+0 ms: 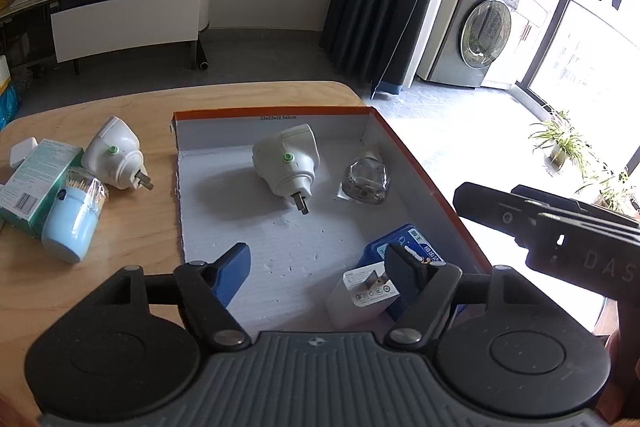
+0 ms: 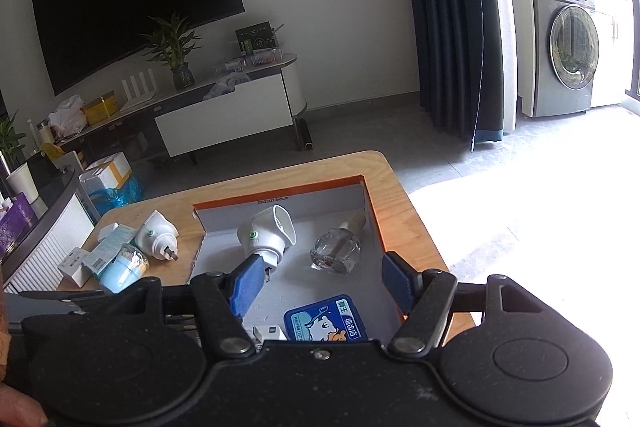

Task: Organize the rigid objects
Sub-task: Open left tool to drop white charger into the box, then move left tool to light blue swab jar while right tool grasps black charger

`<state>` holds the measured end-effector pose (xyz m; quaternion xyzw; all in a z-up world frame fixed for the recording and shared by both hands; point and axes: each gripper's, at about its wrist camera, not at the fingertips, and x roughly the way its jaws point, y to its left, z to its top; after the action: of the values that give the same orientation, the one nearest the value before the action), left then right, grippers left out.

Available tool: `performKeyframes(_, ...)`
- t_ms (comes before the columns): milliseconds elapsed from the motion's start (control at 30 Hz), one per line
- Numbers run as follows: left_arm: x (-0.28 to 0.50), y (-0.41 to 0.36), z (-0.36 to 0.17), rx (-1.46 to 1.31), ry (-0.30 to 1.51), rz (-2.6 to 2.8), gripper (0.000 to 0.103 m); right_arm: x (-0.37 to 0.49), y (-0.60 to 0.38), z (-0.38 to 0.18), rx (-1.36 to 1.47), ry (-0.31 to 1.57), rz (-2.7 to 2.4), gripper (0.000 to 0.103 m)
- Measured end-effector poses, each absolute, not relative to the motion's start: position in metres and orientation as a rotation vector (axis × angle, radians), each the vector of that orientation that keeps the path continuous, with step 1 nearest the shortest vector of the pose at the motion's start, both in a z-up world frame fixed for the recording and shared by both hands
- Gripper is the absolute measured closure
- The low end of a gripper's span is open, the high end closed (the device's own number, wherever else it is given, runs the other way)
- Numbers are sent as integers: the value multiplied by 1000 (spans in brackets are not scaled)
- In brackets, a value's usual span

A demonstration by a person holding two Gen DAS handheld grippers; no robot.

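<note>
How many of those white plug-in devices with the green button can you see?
2. One plug-in device lies inside the box, near its far end; the other plug-in device lies on the table, left of the box.

I see the orange-rimmed box [image 1: 404,147] holding a white plug-in [image 1: 286,157] on its side, a clear glass bottle [image 1: 365,179] lying flat, a blue tin [image 1: 404,247] and a white charger [image 1: 360,293]. On the table left: second plug-in [image 1: 116,155], blue toothpick jar [image 1: 74,223], teal carton [image 1: 38,183].
</note>
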<state>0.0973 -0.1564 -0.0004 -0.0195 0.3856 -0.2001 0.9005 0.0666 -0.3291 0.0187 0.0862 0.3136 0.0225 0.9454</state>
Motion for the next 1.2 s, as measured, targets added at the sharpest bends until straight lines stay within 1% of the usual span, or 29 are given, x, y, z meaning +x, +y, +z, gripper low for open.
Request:
performKeyframes(67,94,-150,4,-43,790,-400,20,64,-326,22,173,633,52,22)
performKeyframes(167,90,-137,10,-49,777,-374,16,61,-322,25,169,629,59,19)
performKeyframes(233,88,-127,13,-61,775,-356,16,60,-318,27,165,627,67,18)
performKeyframes(567,77,-75,17,-112,765,-248,15,54,-293,27,136,645,133,15)
performKeyframes(867,71,-8,13,-167,769,-89,15,51,-263,21,108,677,254,14)
performKeyframes(1000,70,12,10,-190,773,-38,15,52,-236,12,79,724,347,13)
performKeyframes(1200,69,28,8,-209,776,-4,15,56,-174,-13,21,848,538,14)
